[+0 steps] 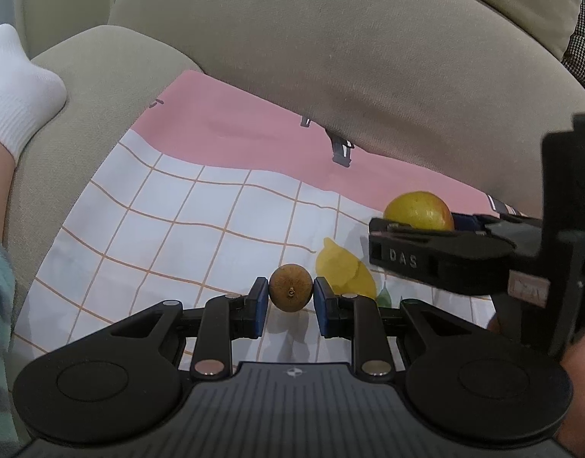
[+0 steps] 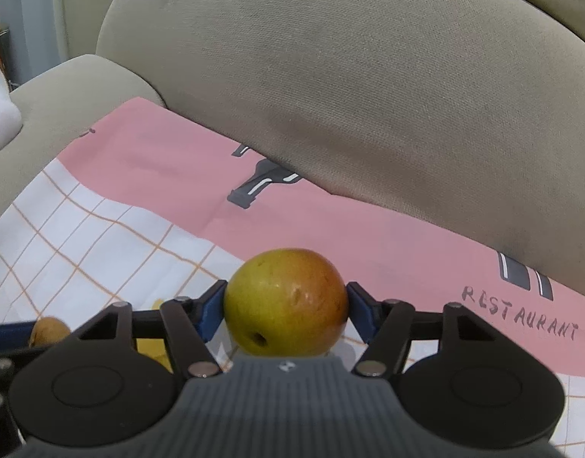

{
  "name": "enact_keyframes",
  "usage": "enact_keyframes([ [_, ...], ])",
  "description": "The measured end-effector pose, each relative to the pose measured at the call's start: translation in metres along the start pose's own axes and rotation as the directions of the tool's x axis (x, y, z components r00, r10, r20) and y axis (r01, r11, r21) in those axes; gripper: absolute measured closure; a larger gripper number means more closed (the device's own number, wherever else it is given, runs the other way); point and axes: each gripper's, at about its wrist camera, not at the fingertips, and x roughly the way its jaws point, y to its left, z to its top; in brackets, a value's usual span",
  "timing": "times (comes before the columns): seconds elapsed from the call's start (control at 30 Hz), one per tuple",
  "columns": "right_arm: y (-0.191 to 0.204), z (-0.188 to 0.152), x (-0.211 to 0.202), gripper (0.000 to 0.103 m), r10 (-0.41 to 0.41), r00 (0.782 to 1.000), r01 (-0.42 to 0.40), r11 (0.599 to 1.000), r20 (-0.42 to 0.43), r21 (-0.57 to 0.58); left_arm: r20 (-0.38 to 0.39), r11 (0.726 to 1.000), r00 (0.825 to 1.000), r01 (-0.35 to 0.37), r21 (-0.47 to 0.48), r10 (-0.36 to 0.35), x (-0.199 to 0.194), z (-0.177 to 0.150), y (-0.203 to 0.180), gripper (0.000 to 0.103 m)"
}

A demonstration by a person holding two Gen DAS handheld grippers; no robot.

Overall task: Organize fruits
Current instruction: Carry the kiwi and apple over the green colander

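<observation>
Beige sofa (image 1: 330,57) under a pink-and-white checked cloth (image 1: 178,210), backrest just behind the pink edge, bare grid toward the left. Right claw (image 2: 286,305) clamped on a round yellow-red apple (image 2: 286,303), dimple facing the camera. Left claw (image 1: 291,293) clamped on a small brown fruit (image 1: 291,292), stem end toward the camera, beside a printed lemon (image 1: 344,273).
</observation>
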Motion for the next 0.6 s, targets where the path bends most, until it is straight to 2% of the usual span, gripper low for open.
enact_keyframes([
  [0.27, -0.002, -0.013, -0.034, 0.039, 0.021, 1.0, -0.021, 1.0, 0.016, 0.006, 0.011, 1.0, 1.0, 0.019, 0.016, -0.019, -0.016, -0.002, -0.008, 0.075],
  [0.6, -0.004, -0.044, -0.104, 0.039, 0.062, 0.997, -0.063, 0.998, 0.053, 0.022, 0.02, 0.997, 0.997, 0.069, 0.028, -0.07, -0.049, -0.013, -0.018, 0.075],
])
